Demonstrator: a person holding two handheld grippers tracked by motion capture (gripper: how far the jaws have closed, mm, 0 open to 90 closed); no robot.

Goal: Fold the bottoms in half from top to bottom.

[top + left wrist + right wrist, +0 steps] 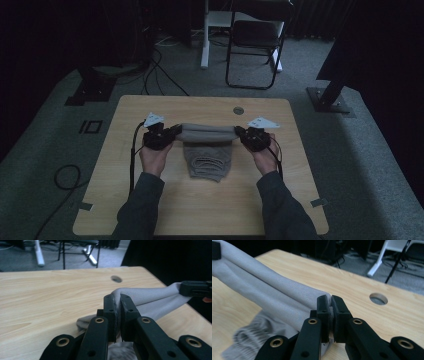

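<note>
We take the round cable hole [238, 110] in the desk [150, 200] as our landmark. The grey garment [207, 134] hangs just on the person's side of that hole, its upper edge pulled into a taut band between the two grippers while the ribbed lower part [207, 165] rests on the desk further from the hole. The left gripper [172, 133] sits to the left of the hole, its fingers [110, 312] clamped tight on one corner of the garment. The right gripper [241, 133] sits almost directly in front of the hole, its fingers [339, 312] pinched on the opposite corner, with fabric wedged in the narrow gap between them.
</note>
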